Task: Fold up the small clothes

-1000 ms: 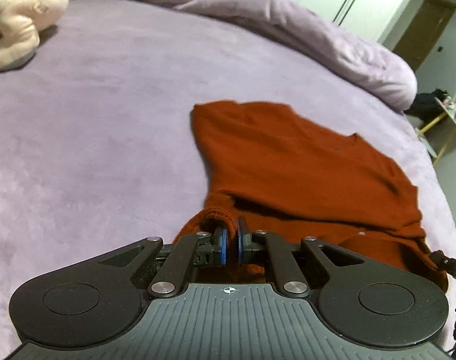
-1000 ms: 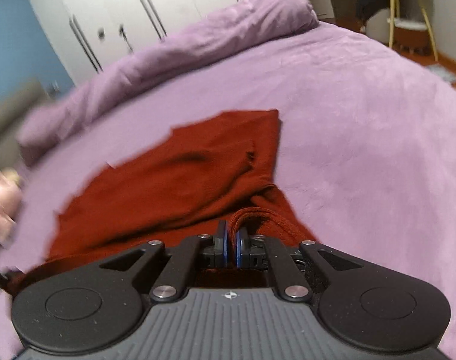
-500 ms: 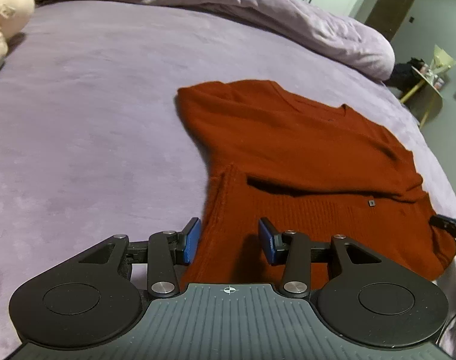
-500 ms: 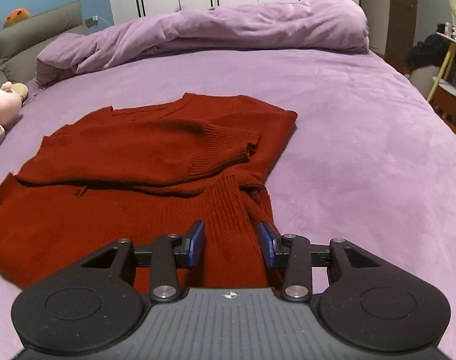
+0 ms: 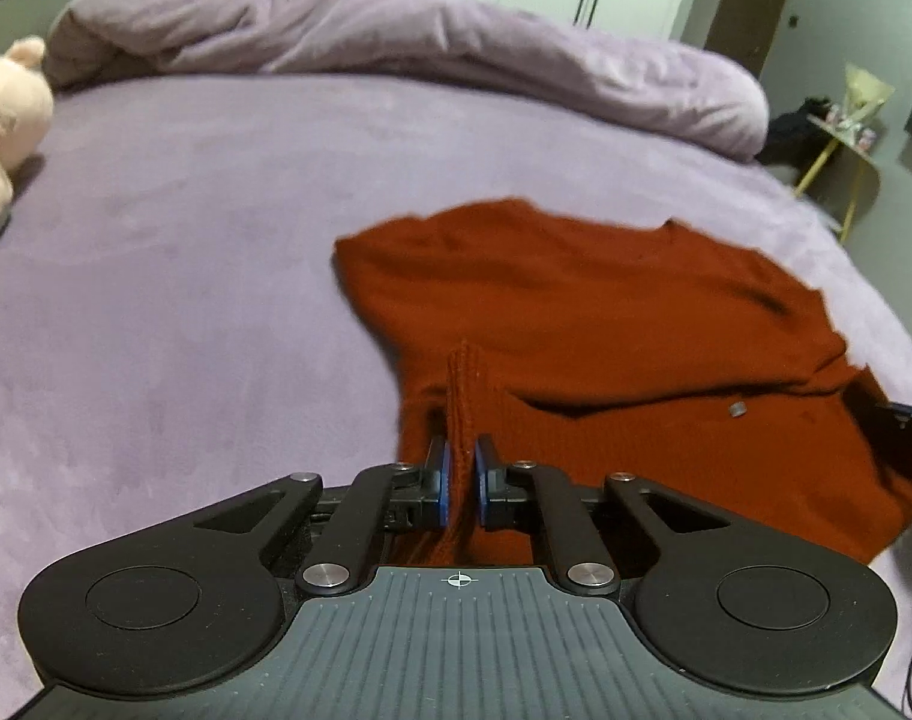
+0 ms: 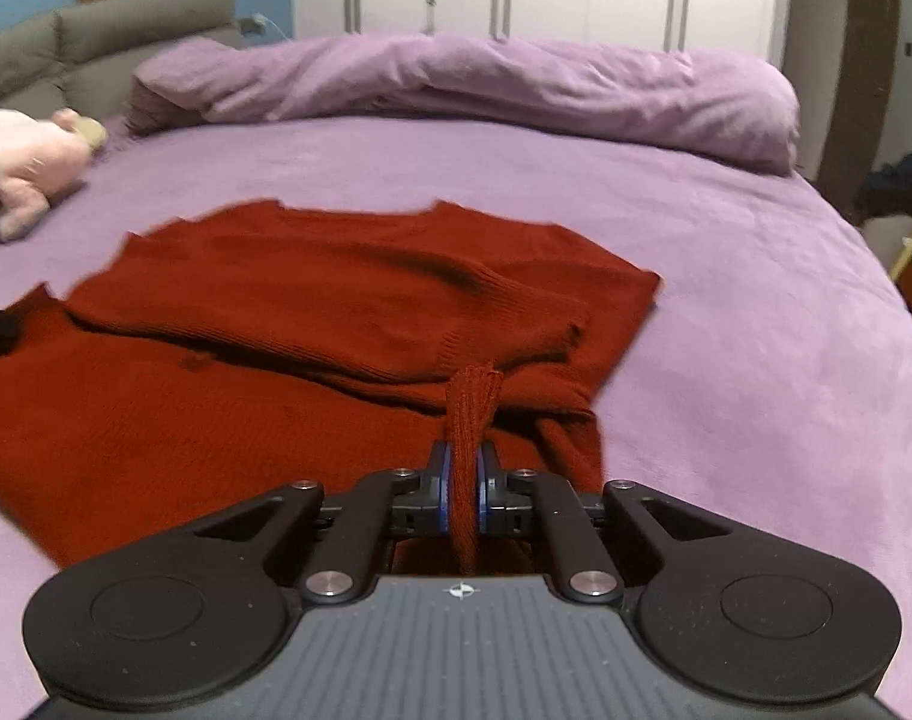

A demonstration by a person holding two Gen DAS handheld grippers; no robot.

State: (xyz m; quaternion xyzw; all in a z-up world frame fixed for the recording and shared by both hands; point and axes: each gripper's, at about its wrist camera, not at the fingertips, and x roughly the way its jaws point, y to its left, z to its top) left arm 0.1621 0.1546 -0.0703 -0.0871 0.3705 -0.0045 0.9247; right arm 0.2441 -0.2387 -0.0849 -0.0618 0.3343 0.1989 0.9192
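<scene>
Left wrist view: both grippers' fingers (image 5: 443, 480) pinch sweater (image 5: 606, 312) hem; plush toy (image 5: 6, 126), duvet (image 5: 396, 54) lie beyond.

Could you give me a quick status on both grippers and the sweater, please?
Left gripper shut on sweater hem. Right gripper shut on hem too. Sleeves folded in, sweater flat on bed. Nothing in the way.

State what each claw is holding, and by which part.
Both grip the red sweater: the left claw pinches its near hem at the left corner, the right claw at the right corner.
</scene>
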